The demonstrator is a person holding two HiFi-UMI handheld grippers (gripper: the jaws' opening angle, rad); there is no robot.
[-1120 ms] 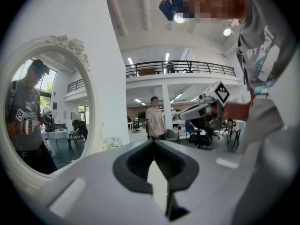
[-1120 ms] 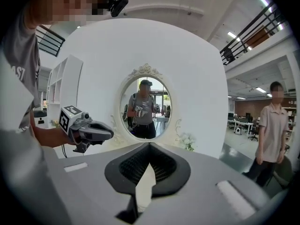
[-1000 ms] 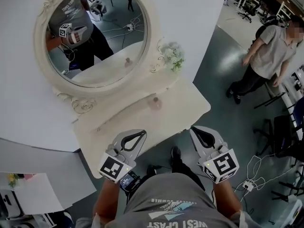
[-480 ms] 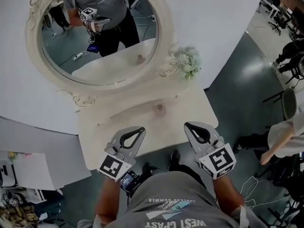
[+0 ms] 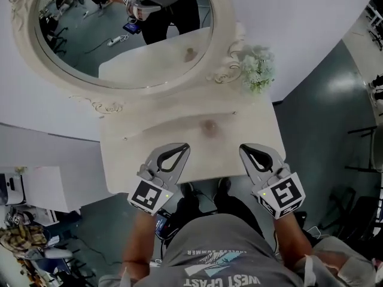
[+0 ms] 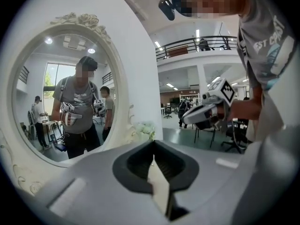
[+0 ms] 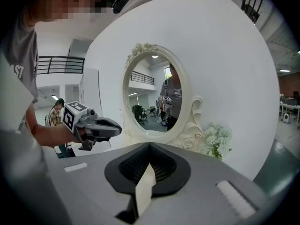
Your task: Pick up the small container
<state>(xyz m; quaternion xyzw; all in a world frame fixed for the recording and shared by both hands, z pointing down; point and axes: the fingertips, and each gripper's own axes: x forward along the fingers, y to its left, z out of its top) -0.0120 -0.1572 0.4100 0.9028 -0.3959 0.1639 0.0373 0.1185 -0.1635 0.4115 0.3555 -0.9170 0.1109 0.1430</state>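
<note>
Nearest is the person's grey shirt (image 5: 218, 250), with a forearm reaching forward on each side. The left tool (image 5: 179, 149) and the right tool (image 5: 246, 150) hang side by side over the near edge of the tabletop (image 5: 128, 154). They sit well apart, tips aimed toward the wall. Both are clenched, jaws pressed together with nothing between them, and each gripper view shows the same. That fits an approach, not a grasp: neither is over anything yet, and the jaws would have to part first.

The small container (image 5: 209, 127), a squat pinkish pot, stands alone toward the middle of the tabletop, beyond both tips. It lies between their two lines and looks slightly nearer the right tool, so that one seems the likelier to take it. Neither gripper view shows it; each tool's own body seems to block the tabletop.

Behind it the oval mirror (image 5: 36, 70) stands in a carved cream frame at the back and shows the pot's reflection. A spray of white flowers (image 5: 257, 70) sits at the frame's right side. The bare spot around the pot leaves open room to close in.
</note>
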